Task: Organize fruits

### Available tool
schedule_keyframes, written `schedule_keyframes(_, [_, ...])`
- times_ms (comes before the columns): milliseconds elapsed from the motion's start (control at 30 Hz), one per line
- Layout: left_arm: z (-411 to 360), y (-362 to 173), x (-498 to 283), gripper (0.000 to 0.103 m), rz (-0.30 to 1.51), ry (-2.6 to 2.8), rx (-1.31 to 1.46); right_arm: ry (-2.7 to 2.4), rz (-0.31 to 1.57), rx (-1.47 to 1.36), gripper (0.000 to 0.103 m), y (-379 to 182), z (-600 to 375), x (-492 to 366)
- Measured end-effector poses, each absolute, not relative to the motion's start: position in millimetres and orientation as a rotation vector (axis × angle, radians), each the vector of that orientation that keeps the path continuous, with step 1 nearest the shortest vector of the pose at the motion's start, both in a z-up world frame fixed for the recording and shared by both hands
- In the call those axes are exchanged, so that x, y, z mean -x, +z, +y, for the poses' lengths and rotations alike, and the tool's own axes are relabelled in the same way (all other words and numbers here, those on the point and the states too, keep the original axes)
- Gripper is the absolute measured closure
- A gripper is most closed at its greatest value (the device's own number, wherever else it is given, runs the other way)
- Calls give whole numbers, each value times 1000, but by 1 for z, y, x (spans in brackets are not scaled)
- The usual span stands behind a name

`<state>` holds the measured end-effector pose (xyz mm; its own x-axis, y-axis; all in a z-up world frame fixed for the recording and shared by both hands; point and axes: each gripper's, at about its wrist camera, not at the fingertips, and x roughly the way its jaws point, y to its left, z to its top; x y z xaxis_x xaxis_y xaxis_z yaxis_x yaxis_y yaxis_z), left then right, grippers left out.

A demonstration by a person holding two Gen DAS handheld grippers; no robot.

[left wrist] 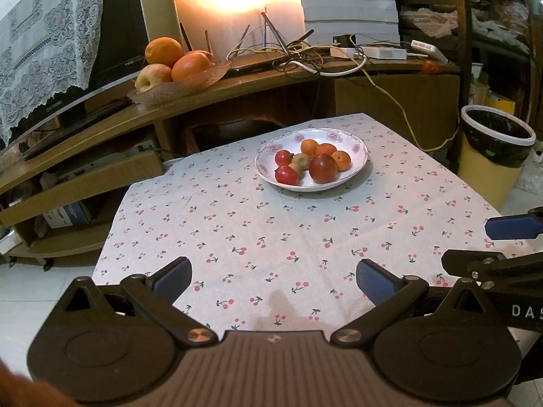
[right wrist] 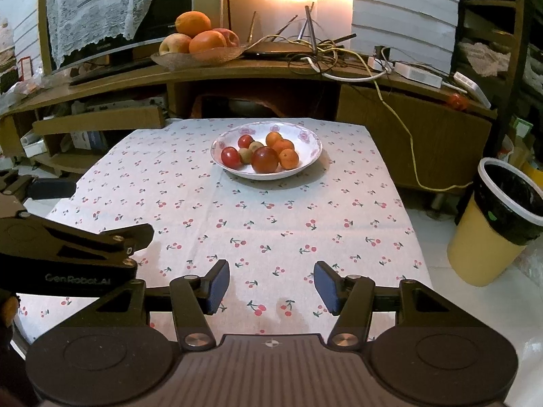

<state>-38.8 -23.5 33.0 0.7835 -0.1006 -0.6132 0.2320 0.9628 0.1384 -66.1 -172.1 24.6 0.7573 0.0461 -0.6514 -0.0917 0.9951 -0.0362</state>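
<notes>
While both wrist cams look down at the same cherry-print tablecloth [left wrist: 271, 230], each one catches a bit the other misses. On the left wrist view the left gripper [left wrist: 273, 283] sits at the bottom centre, blue pads spread wide with nothing between them, just cloth. At the right edge of that frame you can see the right gripper [left wrist: 509, 240] poking in sideways. Flip to the right wrist view and the right gripper [right wrist: 271, 286] is bottom centre, jaws apart but narrower than the left's, also holding nothing. The left one shows up there at the left edge as a black linkage, lettering on its body.

Containers: the white floral bowl [left wrist: 359, 164] sits on the cloth in the middle of both frames, well apart from both grippers. Inside it are three small oranges [left wrist: 325, 151] on the right side, two small red fruits [left wrist: 285, 168] on the left, a bigger red fruit [left wrist: 323, 168] at the front, and two little brownish-green ones in the middle, all touching in a cluster.

Up on the wooden shelf in the upper left sits a shallow glass dish [left wrist: 190, 83] with two oranges and a couple of apples piled up. A yellow bin [right wrist: 488, 237] with a black liner stands on the floor at the right edge; can't see what's in it.
</notes>
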Motion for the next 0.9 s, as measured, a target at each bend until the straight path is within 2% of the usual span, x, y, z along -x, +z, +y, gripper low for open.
schedule_keyframes(900, [-20, 32, 40, 0, 665, -178, -201, 73, 707, 40, 45, 26, -177, 65])
